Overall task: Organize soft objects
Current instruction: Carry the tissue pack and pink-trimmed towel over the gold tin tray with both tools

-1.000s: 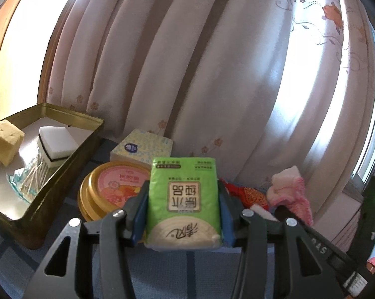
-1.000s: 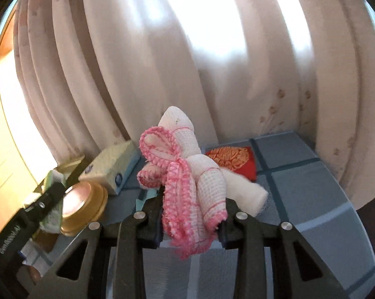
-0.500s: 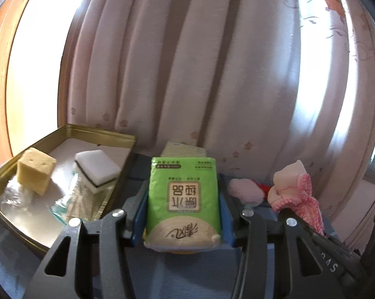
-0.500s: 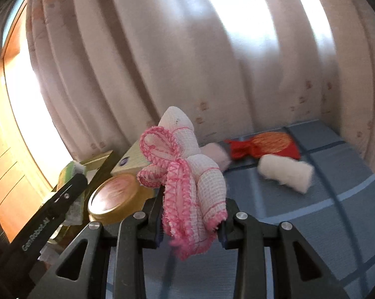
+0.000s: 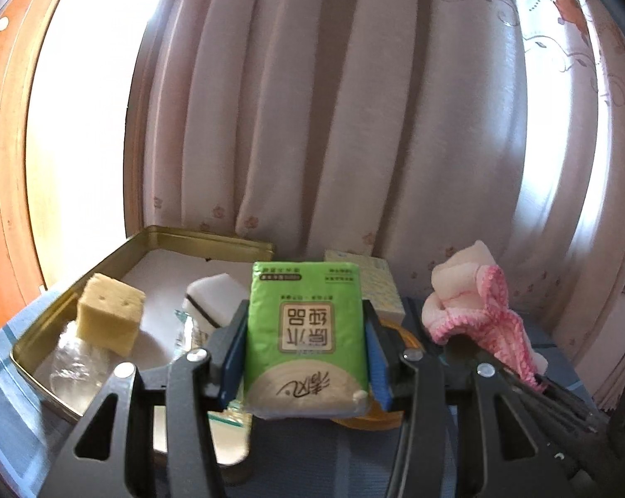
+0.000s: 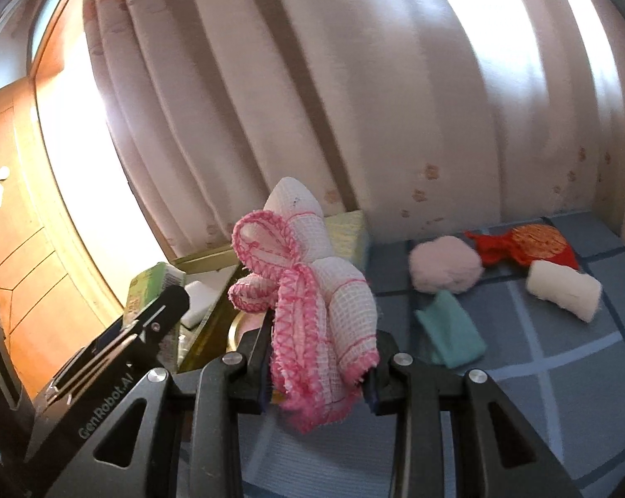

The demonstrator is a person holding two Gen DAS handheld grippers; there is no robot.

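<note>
Your left gripper (image 5: pixel 306 359) is clamped on the green tissue pack (image 5: pixel 306 328), held upright just short of the gold tin (image 5: pixel 212 240); your right gripper (image 6: pixel 318 369) pinches the pink-edged cloth (image 6: pixel 312 290) beside it; both loads look bound for the tin, which already holds a yellow sponge (image 5: pixel 109 311), a white sponge (image 5: pixel 216 294) and some clear wrapping; left on the blue checked tabletop (image 6: pixel 561 373) are a teal cloth (image 6: pixel 451 332), a pink puff (image 6: pixel 443 269), a white roll (image 6: pixel 561 290) and a red pouch (image 6: pixel 528 245); beyond, pale flowered curtains (image 5: pixel 354 124) glow with daylight beside a wooden door frame
</note>
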